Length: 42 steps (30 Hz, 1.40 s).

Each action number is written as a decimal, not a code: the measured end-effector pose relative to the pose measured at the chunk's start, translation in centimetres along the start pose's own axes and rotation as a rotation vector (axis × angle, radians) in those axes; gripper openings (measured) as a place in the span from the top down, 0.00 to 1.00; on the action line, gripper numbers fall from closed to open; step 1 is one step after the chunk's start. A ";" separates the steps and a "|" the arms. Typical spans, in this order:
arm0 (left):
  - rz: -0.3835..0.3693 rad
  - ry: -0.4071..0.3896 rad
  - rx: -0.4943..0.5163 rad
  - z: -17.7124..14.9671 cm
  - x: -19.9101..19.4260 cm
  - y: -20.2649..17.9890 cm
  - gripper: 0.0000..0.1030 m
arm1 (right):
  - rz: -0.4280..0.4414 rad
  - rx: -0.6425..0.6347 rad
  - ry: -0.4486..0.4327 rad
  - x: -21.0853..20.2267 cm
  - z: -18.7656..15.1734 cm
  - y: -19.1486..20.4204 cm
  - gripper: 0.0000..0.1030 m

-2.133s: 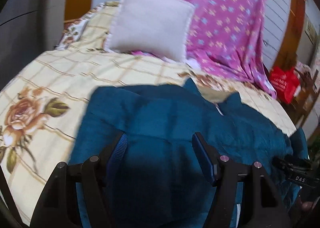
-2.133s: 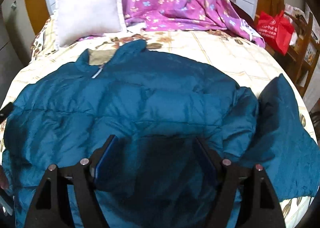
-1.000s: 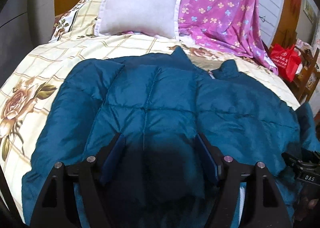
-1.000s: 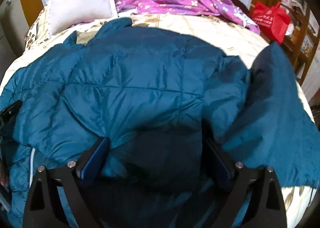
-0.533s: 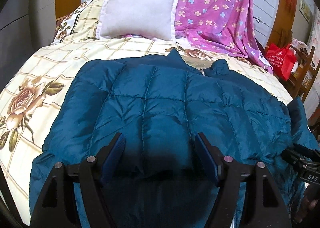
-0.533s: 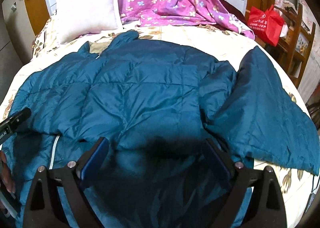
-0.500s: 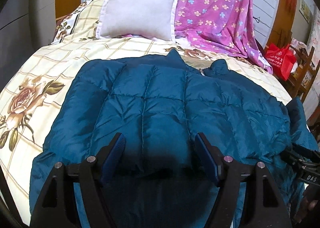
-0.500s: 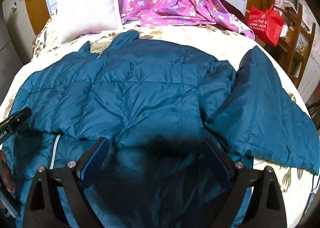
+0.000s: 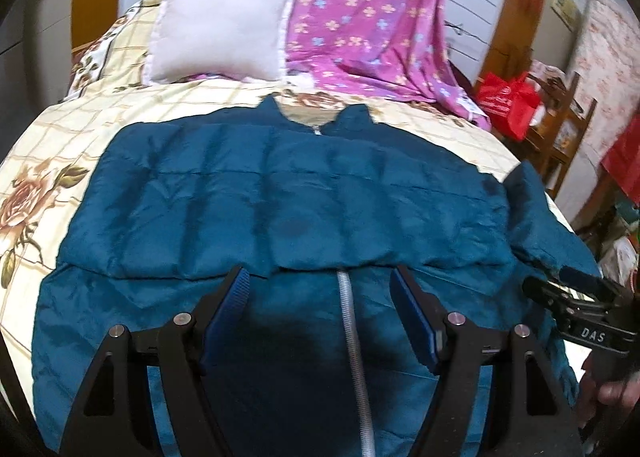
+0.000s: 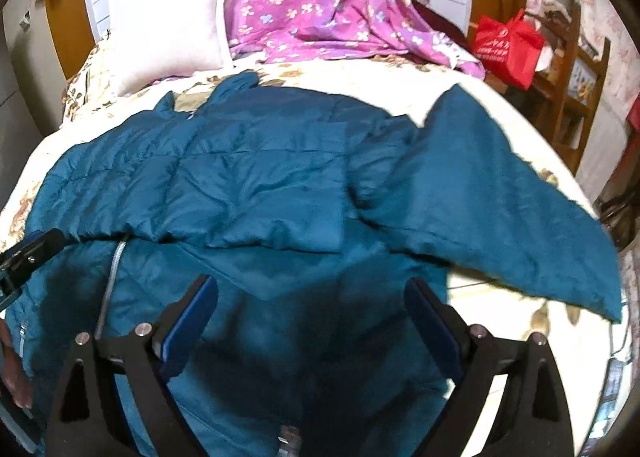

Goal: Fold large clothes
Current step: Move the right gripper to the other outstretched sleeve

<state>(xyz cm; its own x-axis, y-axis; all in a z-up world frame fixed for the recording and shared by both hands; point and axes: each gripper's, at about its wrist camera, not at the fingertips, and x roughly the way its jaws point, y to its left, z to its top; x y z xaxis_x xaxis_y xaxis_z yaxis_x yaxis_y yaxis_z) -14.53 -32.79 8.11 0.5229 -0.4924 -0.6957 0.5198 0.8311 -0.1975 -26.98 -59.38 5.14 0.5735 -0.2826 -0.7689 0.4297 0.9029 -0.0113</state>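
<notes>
My left gripper [image 9: 320,297] hangs over the lower middle of the frame, jaws spread wide, nothing between them but air above the teal puffer jacket [image 9: 280,193]. The jacket fills the centre of the left wrist view, spread across the bed [image 9: 52,145] with its collar toward the top and its silver zipper [image 9: 350,321] running down between my blue pads [image 9: 234,297]. A folded-over edge of quilted fabric crosses the frame just above my fingertips.

Over on the right wrist view, my right gripper [image 10: 312,305] sits at the bottom centre, jaws equally wide apart, gripping nothing, the jacket's lower part beneath them. One sleeve [image 10: 500,209] fans out to the right of the frame, lying on the floral bedsheet [image 10: 520,305]. At the left edge I can see my other gripper's black tip.

Upper left of both views: a white pillow [image 9: 220,21] propped up. Beside it, a pink flowered cloth [image 9: 360,9] drapes down at the top centre. A red bag [image 10: 508,45] rests on wooden furniture at the upper right.
</notes>
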 end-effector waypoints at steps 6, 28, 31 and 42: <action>-0.015 -0.003 0.015 -0.6 -0.4 -1.8 0.42 | -0.027 0.031 -0.017 -1.7 -0.5 -3.2 0.07; -0.003 0.023 -0.092 -1.1 1.1 1.2 0.42 | -0.243 0.284 -0.021 -2.7 -0.3 -21.4 0.07; -0.007 0.021 -0.096 -1.1 1.1 1.5 0.42 | -0.286 0.347 -0.019 -2.8 -0.4 -25.2 0.07; -0.018 0.037 -0.128 -1.3 2.0 2.4 0.42 | -0.329 0.551 -0.011 -1.3 -2.0 -37.6 0.07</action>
<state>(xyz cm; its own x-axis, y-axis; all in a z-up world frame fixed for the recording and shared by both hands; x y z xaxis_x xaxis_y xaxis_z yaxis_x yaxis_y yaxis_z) -13.15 -31.45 5.31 0.4879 -0.4999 -0.7156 0.4373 0.8495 -0.2952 -45.31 -92.34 5.28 0.3561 -0.5226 -0.7746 0.8784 0.4700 0.0867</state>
